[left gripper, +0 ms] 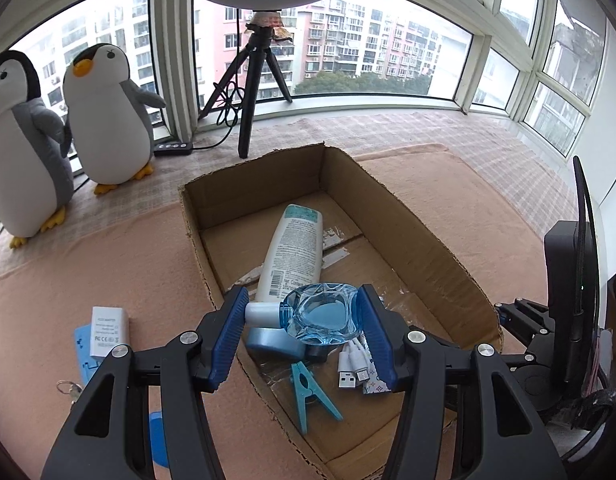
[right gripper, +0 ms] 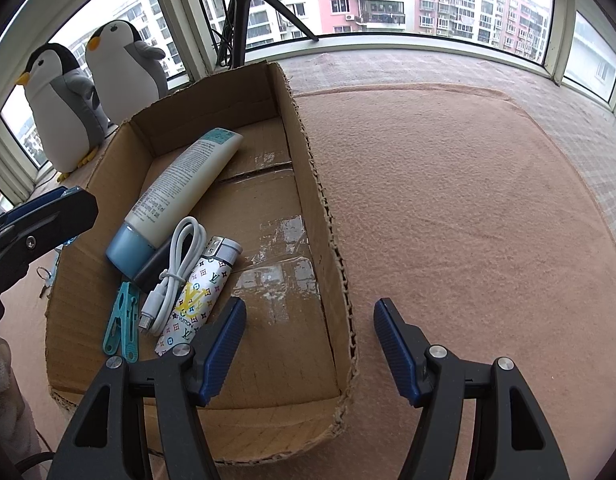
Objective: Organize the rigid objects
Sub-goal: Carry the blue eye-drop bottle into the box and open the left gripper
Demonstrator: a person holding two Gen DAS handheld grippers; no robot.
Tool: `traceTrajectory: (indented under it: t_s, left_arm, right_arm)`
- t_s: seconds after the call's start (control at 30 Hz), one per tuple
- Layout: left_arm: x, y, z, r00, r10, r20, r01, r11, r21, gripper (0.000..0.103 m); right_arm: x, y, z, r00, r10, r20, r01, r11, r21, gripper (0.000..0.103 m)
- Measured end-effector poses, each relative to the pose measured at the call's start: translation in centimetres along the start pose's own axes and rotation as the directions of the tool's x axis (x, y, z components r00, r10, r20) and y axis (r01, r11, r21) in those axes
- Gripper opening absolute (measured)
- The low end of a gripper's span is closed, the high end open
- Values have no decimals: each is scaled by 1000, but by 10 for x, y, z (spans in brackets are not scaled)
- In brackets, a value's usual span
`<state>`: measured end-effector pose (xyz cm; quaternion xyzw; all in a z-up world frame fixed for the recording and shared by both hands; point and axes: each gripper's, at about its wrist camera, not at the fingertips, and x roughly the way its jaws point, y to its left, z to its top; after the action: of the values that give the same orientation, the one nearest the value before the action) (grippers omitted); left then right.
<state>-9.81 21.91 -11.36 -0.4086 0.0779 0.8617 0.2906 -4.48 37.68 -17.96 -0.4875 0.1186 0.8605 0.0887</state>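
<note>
My left gripper (left gripper: 301, 322) has its fingers (left gripper: 374, 328) clamped on a small clear blue bottle (left gripper: 322, 316) with a white cap, held on its side over the near left part of the open cardboard box (left gripper: 440, 240). My right gripper (right gripper: 310, 344) hangs over the box's right wall with its fingers (right gripper: 392, 340) spread and nothing between them; one finger sits over the box floor, the other over the peach blanket (right gripper: 468, 200) outside. Inside the box I see a white tube (right gripper: 183, 180) with a pale blue cap lying diagonally, a coiled white USB cable (right gripper: 175, 272) next to it, a patterned white lighter (right gripper: 199, 296) just beside the cable, a dark object partly hidden under the cable, and a teal clothespin (right gripper: 121, 322) near the left wall. Outside the box on the left, a white power adapter (left gripper: 105, 330) lies on a blue item, with a key ring (left gripper: 67, 388) near it. Two plush penguins (left gripper: 107, 116) stand by the window, next to a black tripod (left gripper: 251, 80) that carries a ring light.
</note>
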Motion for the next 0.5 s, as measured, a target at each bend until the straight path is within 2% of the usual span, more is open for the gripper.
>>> traceTrajectory:
  t_s: [0.07,0.13,0.17,0.5]
  left_arm:
    - [0,-2,1,1000,-5,-4,5,1000,-2,56]
    - [0,-2,2,1000,-2,-5,2,1000,-8,75]
    - [-1,-1,3,1000,3,-2,-3,1000,-13,78]
    - [-12,9,-2,1000,16,12,-16,999,-30,78]
  right_arm:
    - [0,1,0,1000,0,0,0,1000,0,62]
    - [0,1,1,1000,0,0,0,1000,-1,63]
    - [0,1,1,1000,1,-1,-1,1000,0,62]
    - [2,3,3,1000,-1,-1,1,1000,0,63]
